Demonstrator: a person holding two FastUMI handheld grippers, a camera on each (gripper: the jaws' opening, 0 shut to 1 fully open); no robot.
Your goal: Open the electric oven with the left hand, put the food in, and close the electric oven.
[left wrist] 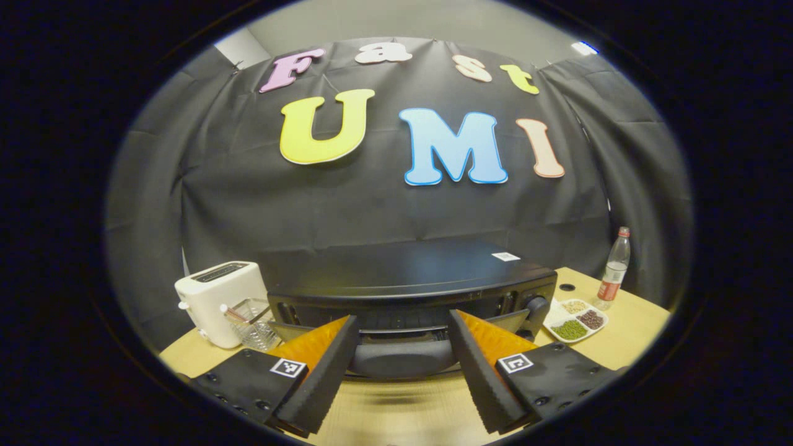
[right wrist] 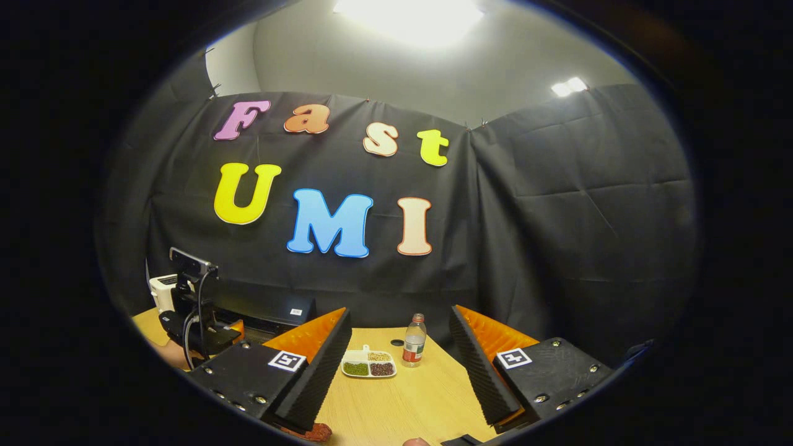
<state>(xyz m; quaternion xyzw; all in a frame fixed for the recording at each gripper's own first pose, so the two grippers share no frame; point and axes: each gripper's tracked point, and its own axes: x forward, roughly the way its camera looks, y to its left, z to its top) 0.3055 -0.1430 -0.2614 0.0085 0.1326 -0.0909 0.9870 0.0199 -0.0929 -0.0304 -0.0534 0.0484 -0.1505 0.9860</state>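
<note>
The black electric oven (left wrist: 409,279) stands straight ahead in the left gripper view. Its curved dark door handle (left wrist: 403,360) lies low between the fingers of my left gripper (left wrist: 404,317), which is open and has a finger on each side of the handle without pressing it. The door seems tilted slightly outward at the top, but I cannot tell for sure. My right gripper (right wrist: 400,310) is open above the wooden table (right wrist: 403,402) with nothing between its fingers. A reddish-brown piece of food (right wrist: 315,432) shows at the bottom edge under its left finger.
A white toaster (left wrist: 217,300) and a glass container (left wrist: 254,323) stand left of the oven. To its right are a white tray of beans (left wrist: 576,319) (right wrist: 368,368) and a plastic bottle (left wrist: 613,269) (right wrist: 414,341).
</note>
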